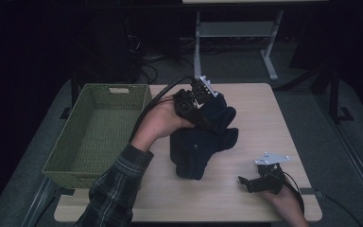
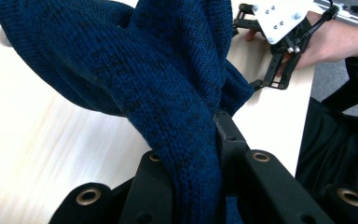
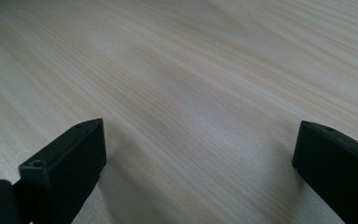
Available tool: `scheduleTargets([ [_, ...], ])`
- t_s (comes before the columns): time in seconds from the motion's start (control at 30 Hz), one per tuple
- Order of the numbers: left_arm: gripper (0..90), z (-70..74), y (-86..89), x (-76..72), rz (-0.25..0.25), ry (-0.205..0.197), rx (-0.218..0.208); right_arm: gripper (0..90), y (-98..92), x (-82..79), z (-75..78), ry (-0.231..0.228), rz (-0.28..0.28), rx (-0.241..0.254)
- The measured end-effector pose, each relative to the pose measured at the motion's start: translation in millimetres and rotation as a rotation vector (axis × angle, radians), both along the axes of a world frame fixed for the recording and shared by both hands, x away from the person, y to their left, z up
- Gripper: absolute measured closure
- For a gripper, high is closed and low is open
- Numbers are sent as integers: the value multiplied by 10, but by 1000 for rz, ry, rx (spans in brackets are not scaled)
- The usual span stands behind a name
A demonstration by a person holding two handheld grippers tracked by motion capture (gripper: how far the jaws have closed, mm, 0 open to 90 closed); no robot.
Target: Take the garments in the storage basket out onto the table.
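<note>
Starting at the left edge of the table [image 1: 246, 189], the green woven basket [image 1: 99, 130] hangs partly over that side, and nothing shows inside it. Just to its right, my left gripper [image 1: 202, 106] has its jaws pinched down on a fold of the dark blue knitted sweater [image 1: 203, 139] — in the left gripper view the knit [image 2: 168, 93] is bunched thickly between the two black jaws, which are closed on it with only the fabric's thickness between them. The sweater hangs from that grip near the middle of the table, its upper part lifted and its lower end drooping toward the near edge, so its long axis runs roughly from far to near. The basket lies to the left of the held sweater, and the left hand is plainly the nearer one to it — I judge the coming move to be a sideways carry over the basket's rim. Farther right, near the near right corner, my right gripper [image 1: 260, 179] rests low over bare wood, jaws spread wide and holding nothing.
</note>
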State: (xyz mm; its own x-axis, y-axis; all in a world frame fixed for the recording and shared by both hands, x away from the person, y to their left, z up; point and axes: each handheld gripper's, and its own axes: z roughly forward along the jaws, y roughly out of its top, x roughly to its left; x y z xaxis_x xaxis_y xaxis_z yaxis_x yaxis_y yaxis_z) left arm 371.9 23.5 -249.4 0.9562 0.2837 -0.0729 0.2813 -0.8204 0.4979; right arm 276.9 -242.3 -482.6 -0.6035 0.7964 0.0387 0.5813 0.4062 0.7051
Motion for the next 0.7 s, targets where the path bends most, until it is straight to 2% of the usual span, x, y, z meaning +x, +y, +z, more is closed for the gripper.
scheduleTargets([
  [0.2,793,-218,-148,-13,-32,36,-9,23,0,0,0,0,0,-1],
  [0.3,792,-325,-210,-12,-31,46,-12,23,0,0,0,0,0,0],
  [0.5,792,-535,-333,25,-53,64,2,23,-1,1,-2,-2,3,-1],
  [0.7,792,-781,-410,120,-46,99,-4,23,0,0,-2,-2,4,-1],
])
